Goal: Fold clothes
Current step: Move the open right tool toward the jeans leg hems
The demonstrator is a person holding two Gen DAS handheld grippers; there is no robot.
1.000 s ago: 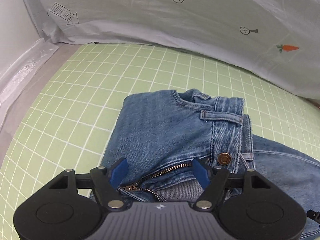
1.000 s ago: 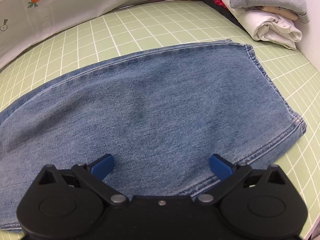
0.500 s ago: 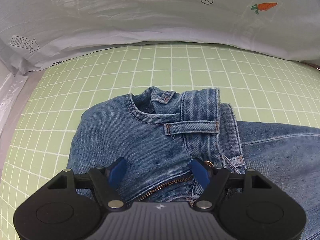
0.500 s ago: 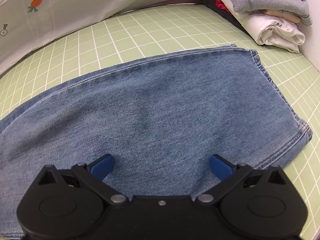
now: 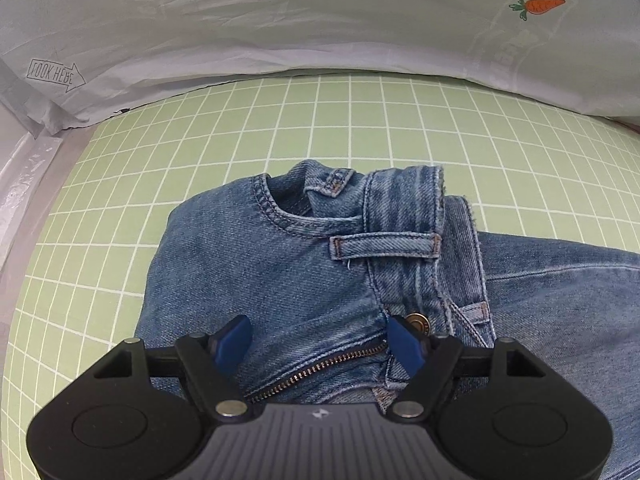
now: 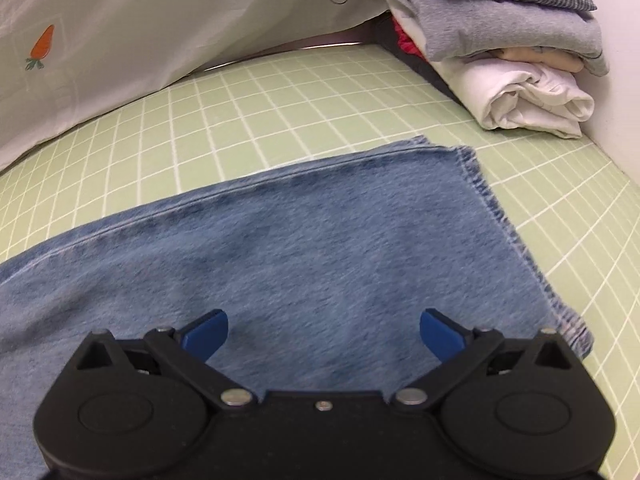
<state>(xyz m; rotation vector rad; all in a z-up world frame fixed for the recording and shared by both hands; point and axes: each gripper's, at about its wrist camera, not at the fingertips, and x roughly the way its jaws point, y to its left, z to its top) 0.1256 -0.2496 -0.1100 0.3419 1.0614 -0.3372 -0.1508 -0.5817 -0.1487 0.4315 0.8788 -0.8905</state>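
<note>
Now the jeans [image 5: 280, 272] lie flat on the green gridded worktop [image 5: 120, 200], waist end to the left, leg hem [image 6: 500, 216] to the right. To fold cleanly, I'd judge each side should pinch both denim layers near an edge, lift together and bring hem over to waistband. The left tongs [image 5: 320, 340] stand partly open, straddling the open zipper [image 5: 320, 368] beside the brass button [image 5: 418, 324], gripping nothing. The right tongs [image 6: 324, 332] gape wide above the leg, also empty; contact with the denim is unclear. A stack of folded clothes [image 6: 508, 48] sits far right.
</note>
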